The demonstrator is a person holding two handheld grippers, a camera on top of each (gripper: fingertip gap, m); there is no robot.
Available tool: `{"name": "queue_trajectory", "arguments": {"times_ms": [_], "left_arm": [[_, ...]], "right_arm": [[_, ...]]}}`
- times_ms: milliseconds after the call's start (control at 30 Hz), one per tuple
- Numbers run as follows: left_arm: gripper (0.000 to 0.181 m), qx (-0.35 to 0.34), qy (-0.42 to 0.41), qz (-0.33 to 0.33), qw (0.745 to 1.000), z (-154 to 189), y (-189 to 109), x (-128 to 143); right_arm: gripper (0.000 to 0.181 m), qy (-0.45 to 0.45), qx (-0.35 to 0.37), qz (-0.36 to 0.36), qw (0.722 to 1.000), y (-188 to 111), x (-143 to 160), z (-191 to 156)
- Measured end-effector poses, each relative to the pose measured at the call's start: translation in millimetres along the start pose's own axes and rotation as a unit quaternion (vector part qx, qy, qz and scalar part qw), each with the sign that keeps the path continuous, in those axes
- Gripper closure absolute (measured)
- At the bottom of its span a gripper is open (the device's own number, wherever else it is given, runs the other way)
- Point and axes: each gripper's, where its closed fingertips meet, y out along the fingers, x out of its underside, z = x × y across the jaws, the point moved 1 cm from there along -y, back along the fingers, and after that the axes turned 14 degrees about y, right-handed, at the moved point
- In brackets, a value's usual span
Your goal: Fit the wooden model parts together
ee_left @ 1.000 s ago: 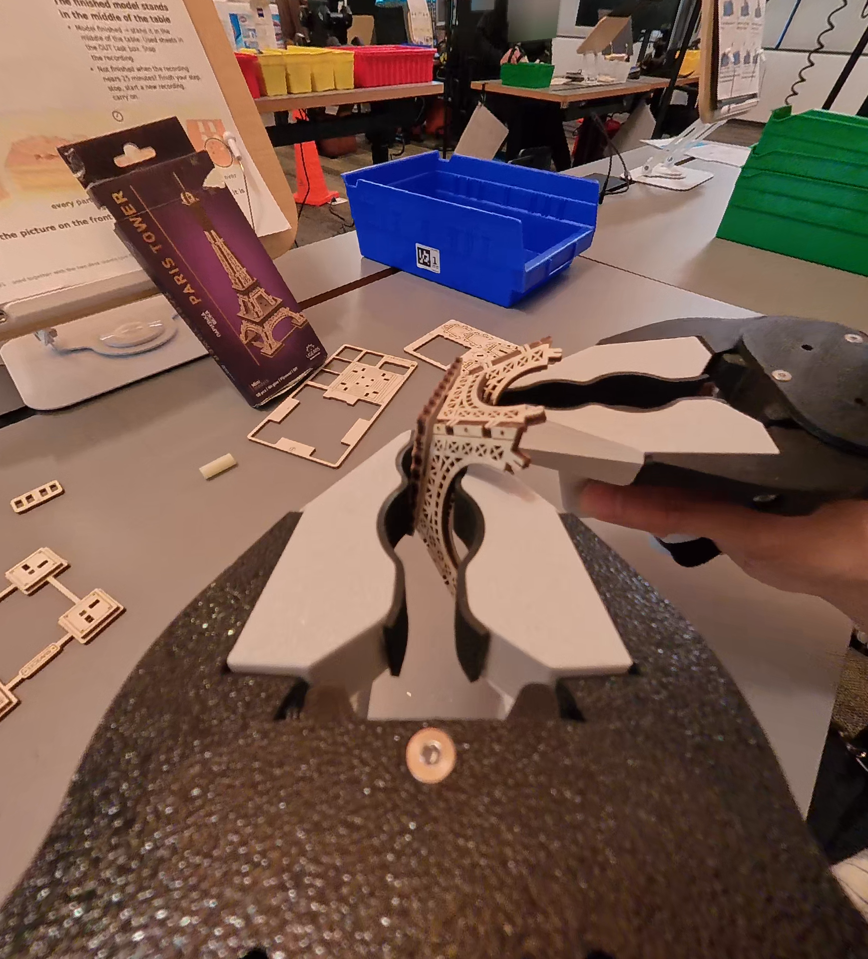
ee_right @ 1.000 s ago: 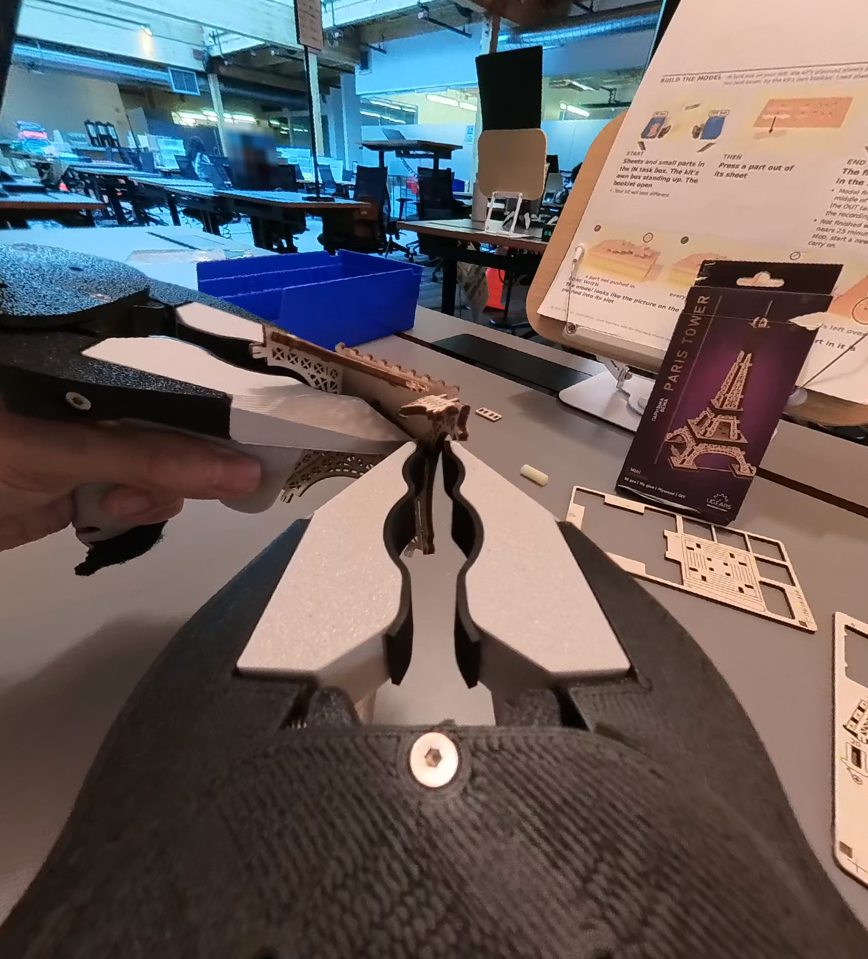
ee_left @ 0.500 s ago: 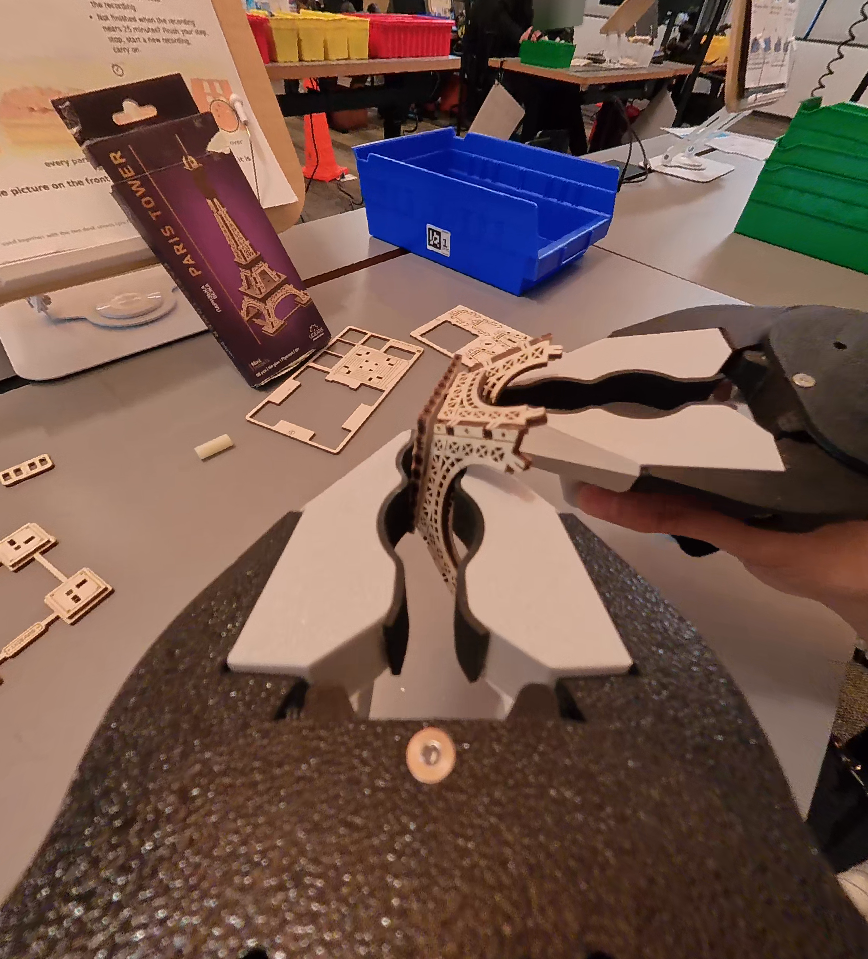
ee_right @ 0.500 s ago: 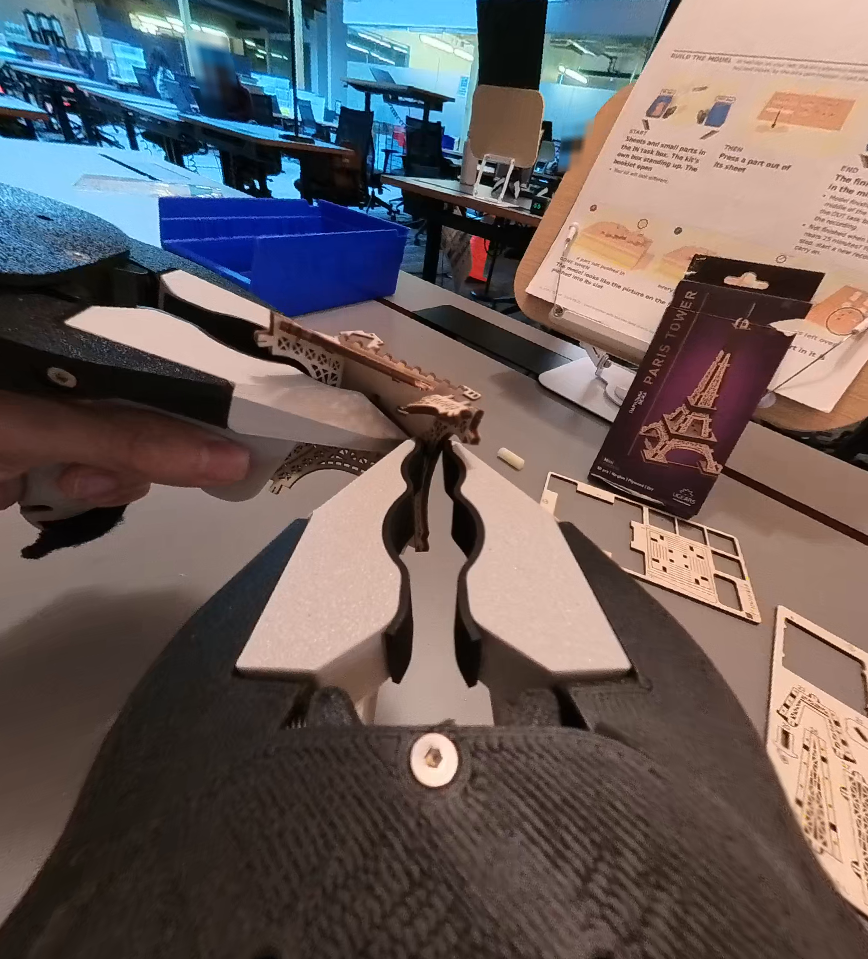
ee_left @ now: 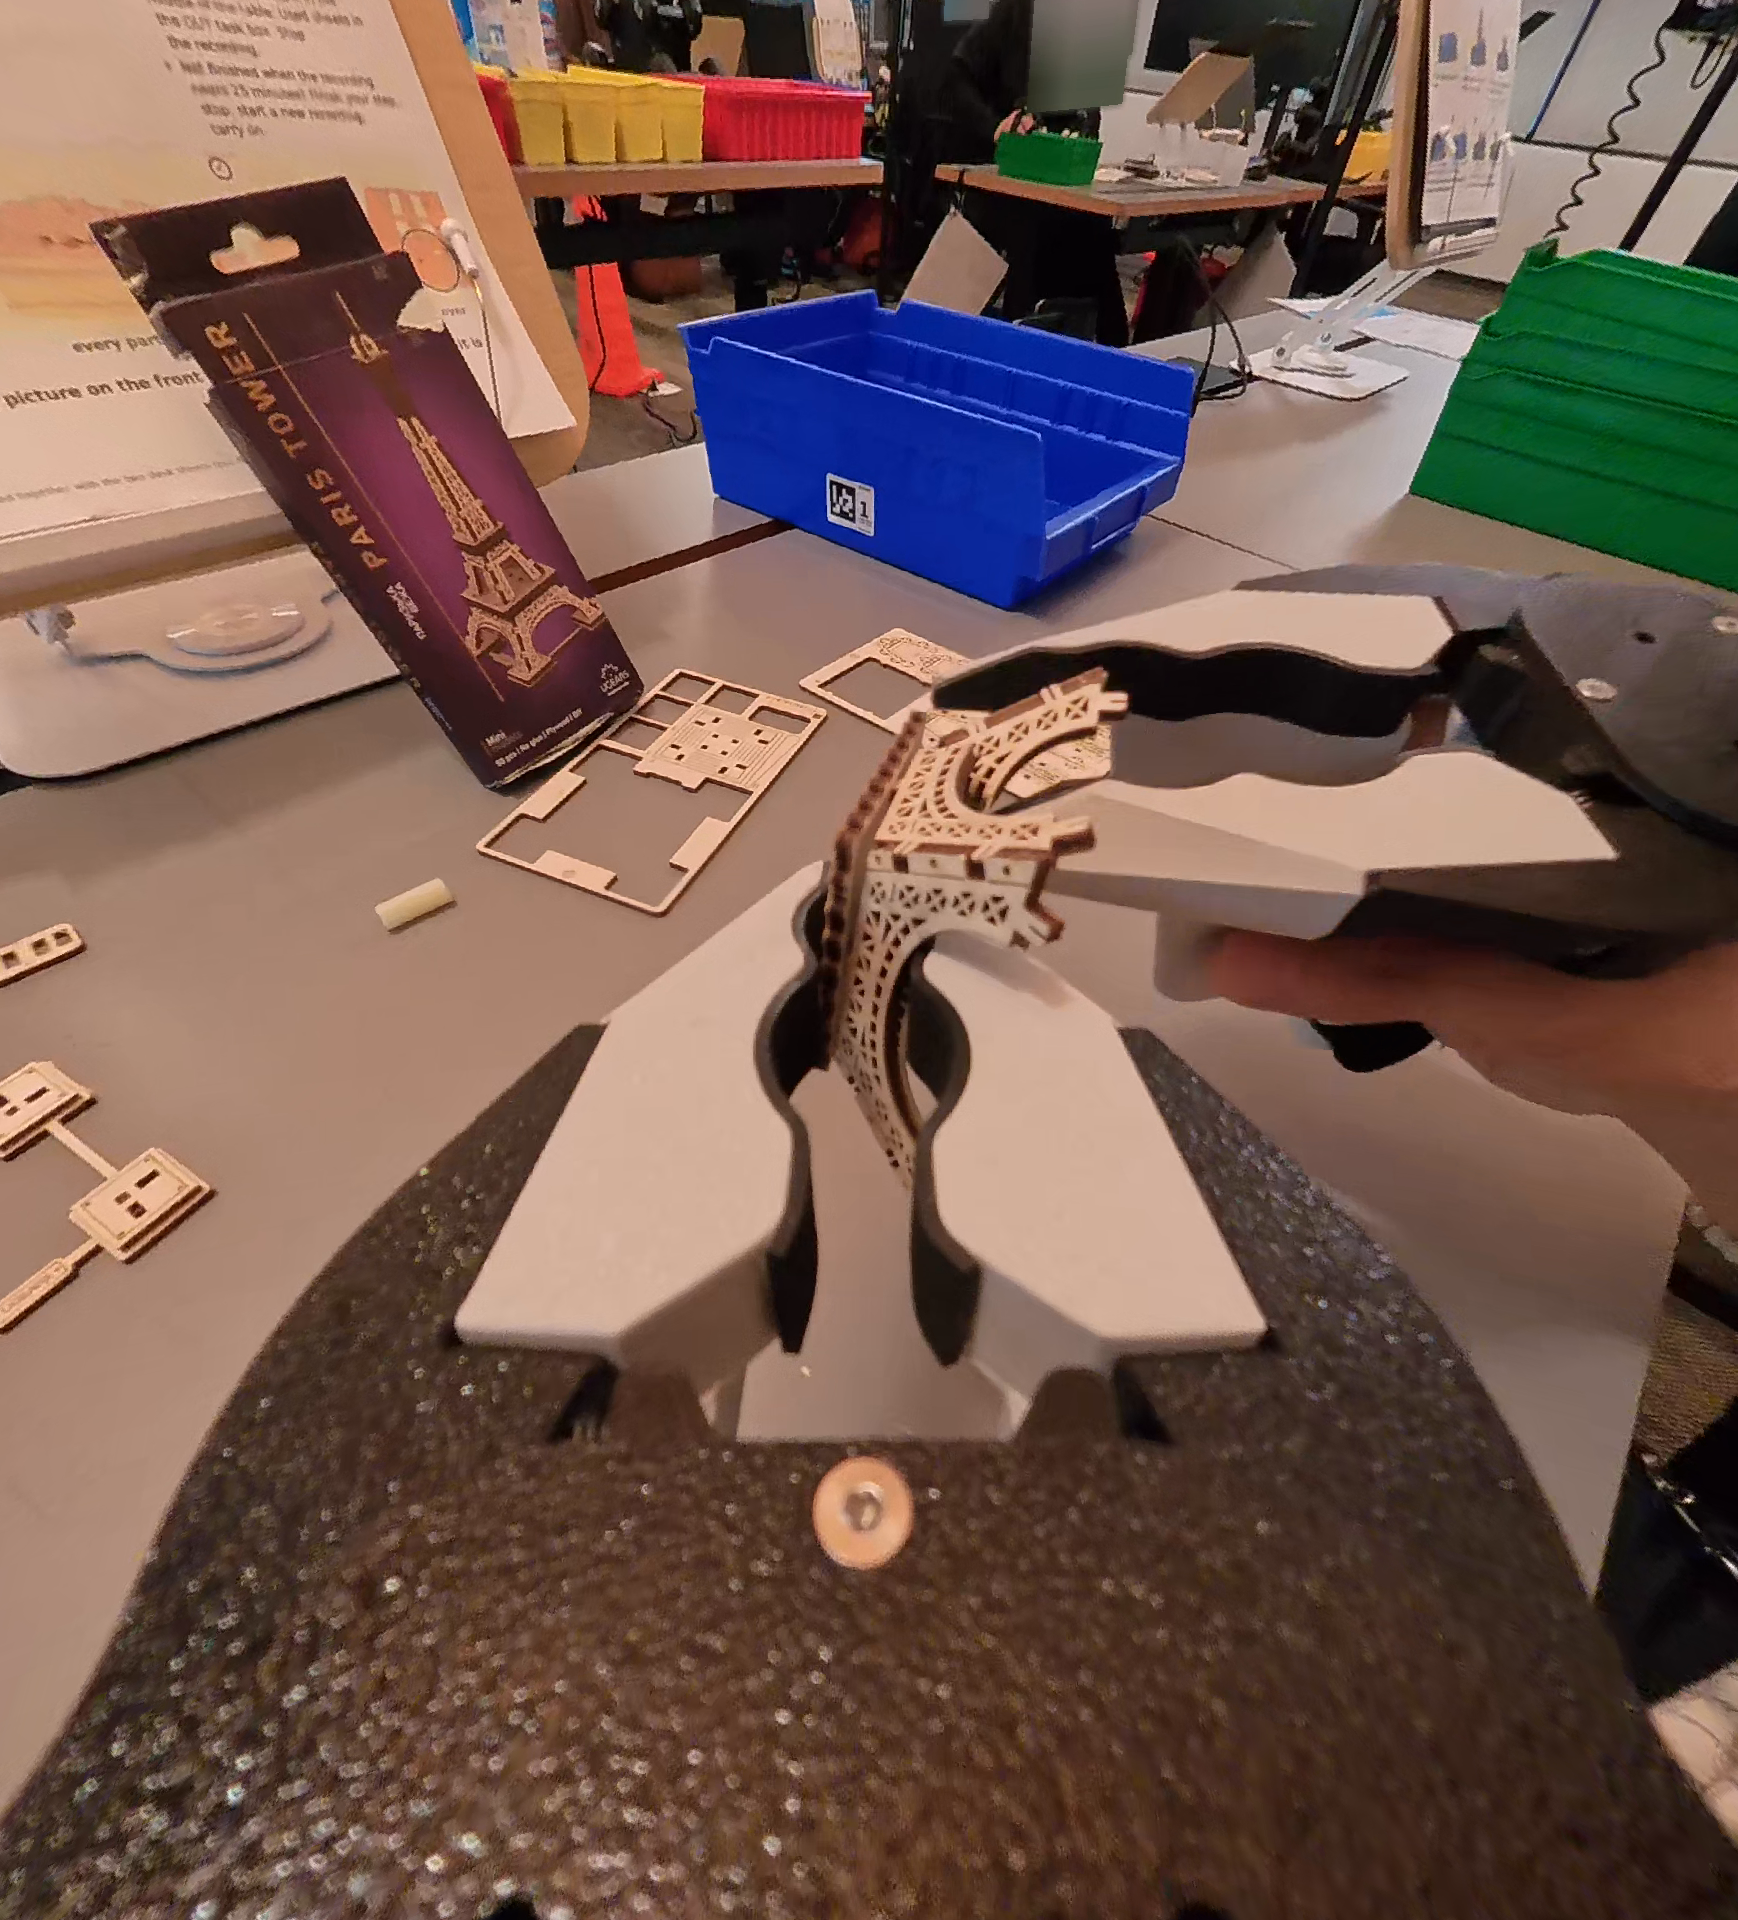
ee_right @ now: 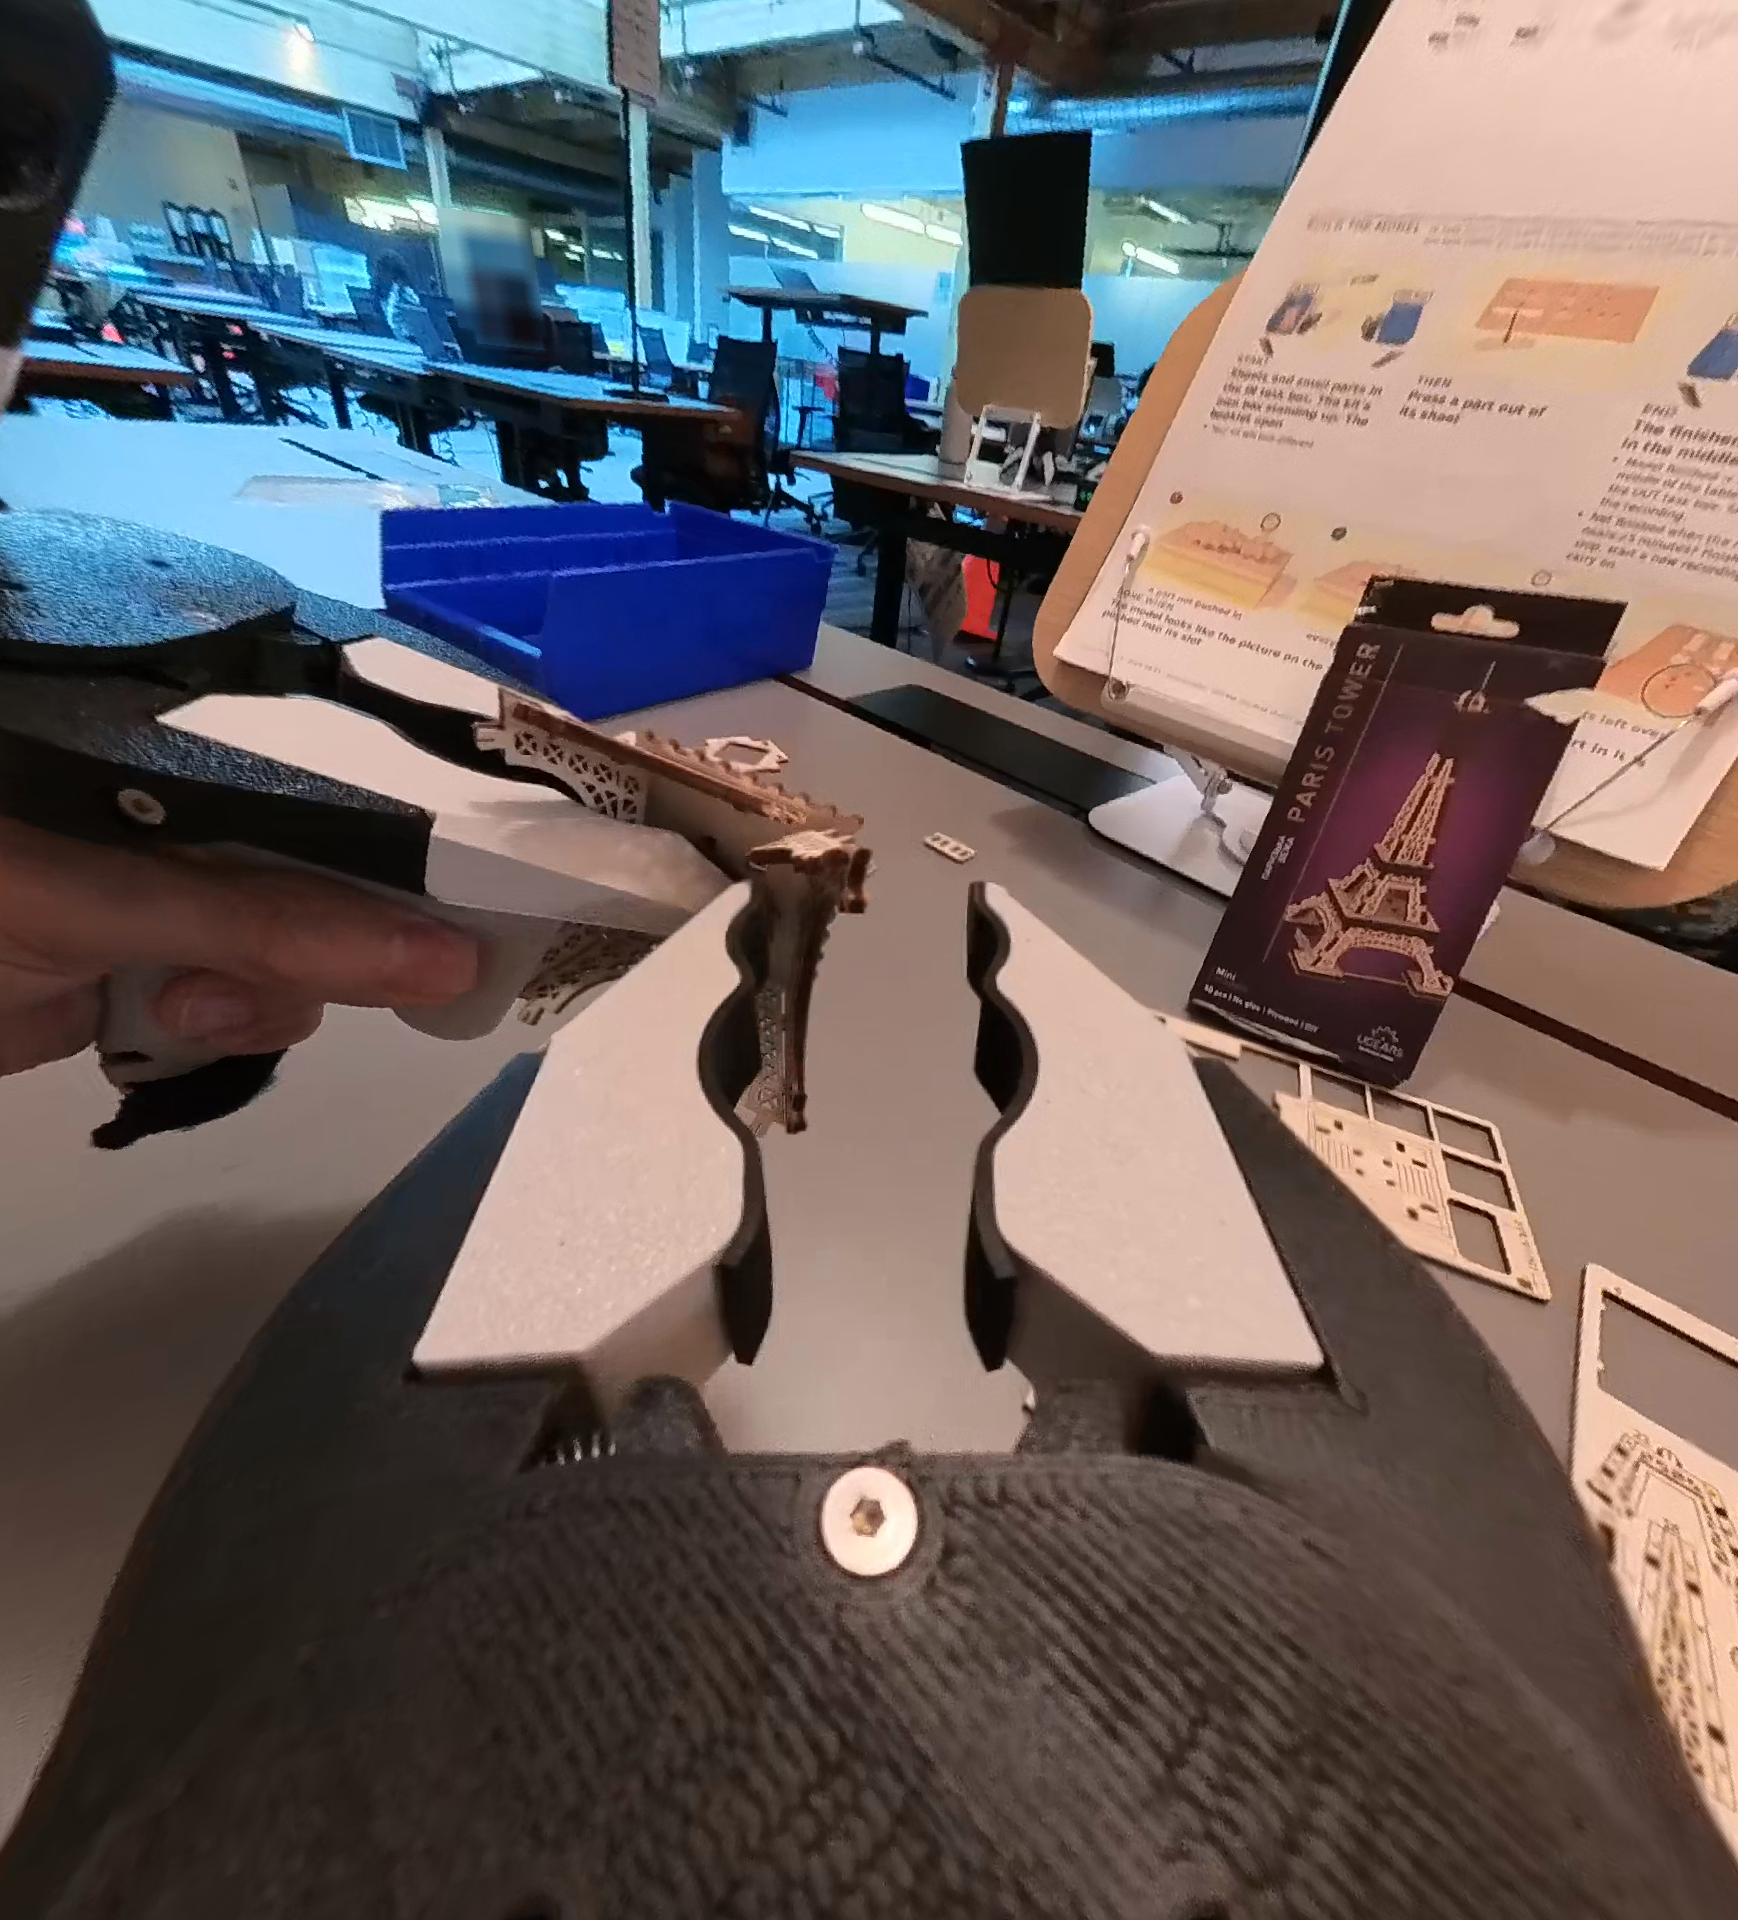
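Two grippers are meeting over the grey table [ee_left: 221,1039] in front of you. Your left gripper [ee_left: 860,971] is pinching the wooden tower section [ee_left: 932,831], jaws narrow around its leg. Your right gripper [ee_right: 860,904] is standing wide, the section's arched side lying against only its left finger [ee_right: 626,1081]. Behind the section, the purple kit box [ee_left: 429,499] is leaning on the instruction stand [ee_left: 65,208], punched sheets [ee_left: 657,790] lying at its foot, a blue bin [ee_left: 927,447] sitting beyond, with rows of desks filling the room.
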Motion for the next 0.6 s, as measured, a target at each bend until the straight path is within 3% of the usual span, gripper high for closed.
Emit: {"name": "queue_trajectory", "arguments": {"times_ms": [167, 367, 600], "left_arm": [[0.175, -0.015, 0.025, 0.007, 1.000, -1, -3, -1], [0.175, -0.040, 0.075, 0.015, 0.996, -4, -8, -4], [0.175, -0.054, 0.113, 0.030, 0.992, -5, -13, -7]], "right_arm": [[0.150, -0.090, 0.003, 0.030, 0.995, -5, -7, -9], [0.152, -0.259, 0.040, 0.054, 0.964, -11, -16, -18], [0.157, -0.238, 0.010, 0.064, 0.969, -18, -24, -23]]}}
